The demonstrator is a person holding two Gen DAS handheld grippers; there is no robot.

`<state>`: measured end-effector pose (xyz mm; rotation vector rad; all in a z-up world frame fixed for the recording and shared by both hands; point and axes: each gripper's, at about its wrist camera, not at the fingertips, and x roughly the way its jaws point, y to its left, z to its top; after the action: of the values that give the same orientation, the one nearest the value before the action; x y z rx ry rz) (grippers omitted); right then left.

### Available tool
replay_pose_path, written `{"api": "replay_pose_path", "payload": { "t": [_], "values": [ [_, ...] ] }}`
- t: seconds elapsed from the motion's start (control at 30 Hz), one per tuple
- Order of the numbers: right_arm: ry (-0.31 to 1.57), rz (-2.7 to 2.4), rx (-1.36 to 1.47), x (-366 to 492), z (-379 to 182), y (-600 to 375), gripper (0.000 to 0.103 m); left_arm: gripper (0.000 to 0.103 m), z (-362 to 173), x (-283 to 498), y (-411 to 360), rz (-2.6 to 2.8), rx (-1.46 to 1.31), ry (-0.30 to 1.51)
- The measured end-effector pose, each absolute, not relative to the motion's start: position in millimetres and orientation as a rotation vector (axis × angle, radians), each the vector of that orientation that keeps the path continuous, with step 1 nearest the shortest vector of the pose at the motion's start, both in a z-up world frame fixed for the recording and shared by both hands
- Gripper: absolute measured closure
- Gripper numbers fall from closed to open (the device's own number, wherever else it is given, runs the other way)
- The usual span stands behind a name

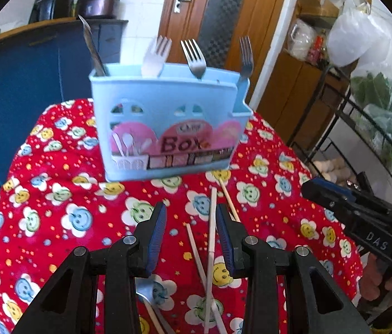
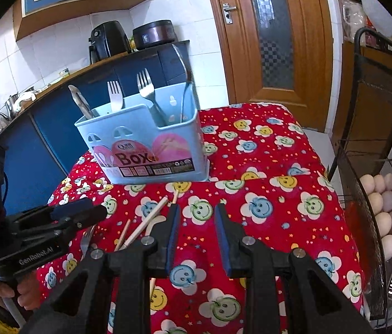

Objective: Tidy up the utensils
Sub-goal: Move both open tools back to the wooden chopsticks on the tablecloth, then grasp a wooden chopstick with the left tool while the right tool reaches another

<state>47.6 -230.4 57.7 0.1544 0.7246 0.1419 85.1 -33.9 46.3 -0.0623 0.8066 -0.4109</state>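
chopsticks point(image 1: 210, 239) lie loose on the red smiley cloth point(image 1: 57, 222), and the left gripper point(image 1: 191, 239) is the nearer one: in the left wrist view one pale stick runs between its two blue pads, close to the pad on the 3 o'clock side, with its long axis going almost from 6 o'clock to 12 o'clock, toward the blue utensil box point(image 1: 165, 122). the jaws stand narrow but apart, and i cannot tell if a pad already touches the stick; it does not look gripped. a second stick point(image 1: 196, 253) crosses under it at a slant, and a third one point(image 1: 228, 197) points to 1 o'clock near the box foot. a spoon point(image 1: 144, 292) lies low at 6 o'clock, partly hidden under the gripper. the right gripper point(image 2: 197, 236) is also narrow and holds nothing; only cloth shows between its pads, and the sticks lie at 9 o'clock from it, so i judge it less well placed. the box stands upright at 12 o'clock from both tools, already holding forks point(image 1: 194, 57) and a spoon handle. readable writing: "box" on the pink label of the holder, "das" on the right tool seen from the left, and "genrobot.ai" on the left tool point(image 2: 43, 250) seen from the right. smaller print on the label is too fine to read.
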Motion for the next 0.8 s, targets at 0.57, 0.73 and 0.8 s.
{"api": "replay_pose_path", "payload": {
  "t": [0.57, 0.73, 0.8],
  "values": [
    [0.759, 0.138, 0.190, 48, 42, -243, 0.075, 0.073, 8, 85, -76, -0.445, 0.085, 0.874],
    [0.765, 0.138, 0.197, 49, 40, -246, 0.075, 0.089, 0, 92, -81, -0.448, 0.097, 0.908],
    [0.768, 0.138, 0.199, 49, 38, -246, 0.075, 0.090, -4, 95, -84, -0.448, 0.098, 0.923]
  ]
}}
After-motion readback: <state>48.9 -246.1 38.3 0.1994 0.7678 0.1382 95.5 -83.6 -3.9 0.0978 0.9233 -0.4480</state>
